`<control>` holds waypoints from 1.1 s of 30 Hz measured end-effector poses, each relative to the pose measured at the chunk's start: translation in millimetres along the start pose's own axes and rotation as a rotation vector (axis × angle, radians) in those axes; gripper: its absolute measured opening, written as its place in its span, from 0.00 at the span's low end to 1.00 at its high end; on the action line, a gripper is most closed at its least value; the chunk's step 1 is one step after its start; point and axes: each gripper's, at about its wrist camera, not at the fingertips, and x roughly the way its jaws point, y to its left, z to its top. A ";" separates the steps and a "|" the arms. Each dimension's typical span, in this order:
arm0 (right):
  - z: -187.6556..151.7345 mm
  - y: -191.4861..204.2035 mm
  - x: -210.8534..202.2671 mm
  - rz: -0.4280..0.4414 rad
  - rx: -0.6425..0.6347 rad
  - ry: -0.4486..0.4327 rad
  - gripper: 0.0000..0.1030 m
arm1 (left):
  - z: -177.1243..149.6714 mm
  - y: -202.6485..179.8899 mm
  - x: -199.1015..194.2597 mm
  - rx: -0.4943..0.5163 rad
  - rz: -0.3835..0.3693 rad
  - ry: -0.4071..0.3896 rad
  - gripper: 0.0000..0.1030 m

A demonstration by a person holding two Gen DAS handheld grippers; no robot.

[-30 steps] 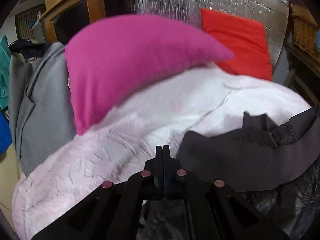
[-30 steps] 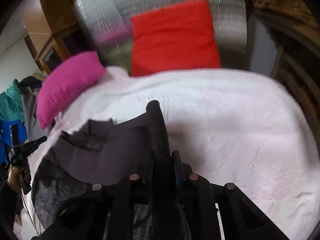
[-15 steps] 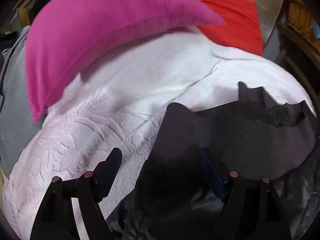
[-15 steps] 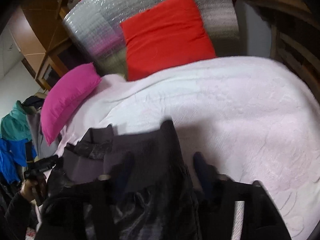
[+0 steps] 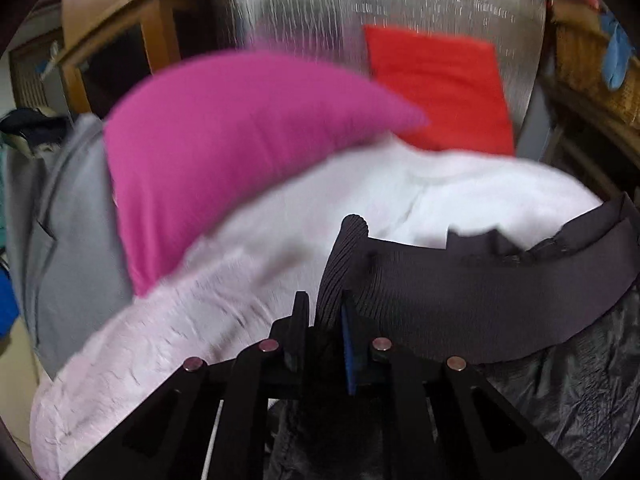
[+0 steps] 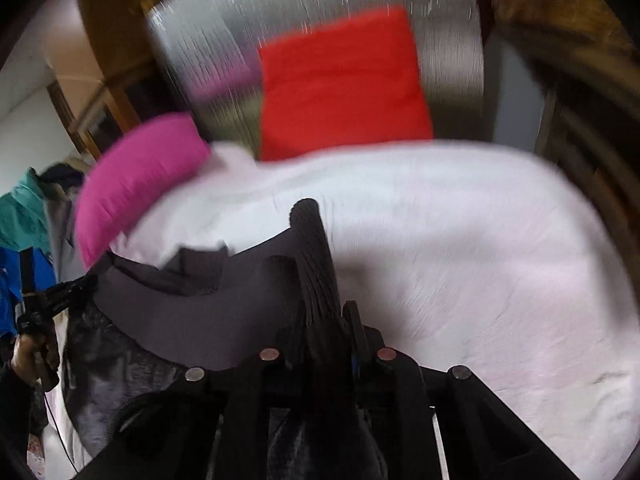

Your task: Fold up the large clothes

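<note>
On the pale pink textured bedspread [image 6: 480, 264] lies the dark grey jacket with a ribbed hem band and shiny black lining [image 5: 480, 304], its near edge lifted toward me. Behind it: magenta cushion [image 5: 240, 152], red cushion [image 6: 340, 88], silver quilted foil panel [image 5: 400, 8].

Left gripper [image 5: 325, 320]: its fingers [image 5: 299, 320] have just been closing and now stand almost together, with a pleat of the ribbed band pinched between them and standing up above the tips. A second ago they were shut on nothing, then wide over the hem half a second ago.

Right gripper [image 6: 334, 320]: same sequence. Its fingers [image 6: 354, 320] have just been closing and now clamp a ribbed fold that rises ahead of them. It held this cloth before, let go, and has re-gripped further along.

From the right wrist view I see the person's left hand [image 6: 32, 356] on the other gripper's handle, at the far left of the band.

Judgement: both ends of the hem are secured, so the band is stretched between my two grips. The next step is likely to lift and carry the hem over toward the collar. Risk: slick lining may slide and skew the fold.
</note>
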 end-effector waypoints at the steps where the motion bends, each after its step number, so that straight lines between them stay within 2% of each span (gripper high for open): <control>1: 2.3 -5.7 -1.2 -0.009 0.011 -0.002 0.16 | 2.8 2.5 5.0 -0.016 0.007 0.005 0.15; 4: 3.8 -20.4 31.7 -0.049 0.050 0.063 0.16 | 1.8 7.6 47.5 -0.073 0.020 0.114 0.15; 8: -10.3 -36.9 90.9 -0.099 0.107 0.182 0.16 | -14.2 0.4 101.9 -0.072 0.086 0.245 0.16; 10: -20.3 -44.1 109.0 -0.102 0.134 0.212 0.16 | -18.4 -2.3 110.8 -0.065 0.100 0.252 0.16; 14: -23.1 -47.8 113.2 -0.109 0.140 0.220 0.16 | -17.4 2.3 114.3 -0.085 0.092 0.258 0.16; 17: -22.7 -43.9 113.5 -0.129 0.133 0.225 0.16 | -18.5 -1.9 116.2 -0.060 0.117 0.256 0.17; 21: -22.2 -42.0 114.0 -0.165 0.144 0.230 0.19 | -17.3 -5.9 111.7 -0.038 0.132 0.218 0.22; 24: -19.7 -35.5 107.1 -0.190 0.134 0.225 0.23 | -13.2 -14.3 86.1 0.000 0.178 0.133 0.24; 25: -19.0 -32.8 101.9 -0.197 0.131 0.217 0.29 | -11.7 -15.4 76.2 0.011 0.198 0.109 0.33; 26: -17.7 -30.4 96.8 -0.208 0.129 0.207 0.36 | -8.9 -17.3 63.4 0.020 0.218 0.084 0.47; 27: -15.7 -27.6 88.9 -0.218 0.131 0.191 0.38 | -7.0 -18.0 54.4 0.022 0.231 0.068 0.51; 29: -11.6 -22.5 72.1 -0.250 0.138 0.155 0.54 | -3.8 -20.8 27.1 0.021 0.265 0.002 0.55; 31: -8.0 -12.9 50.4 -0.270 0.130 0.108 0.55 | -4.3 -29.4 3.7 0.031 0.262 -0.026 0.56; 33: -8.7 2.1 33.9 -0.241 0.102 0.076 0.56 | -8.1 -43.9 -15.8 0.050 0.214 -0.045 0.59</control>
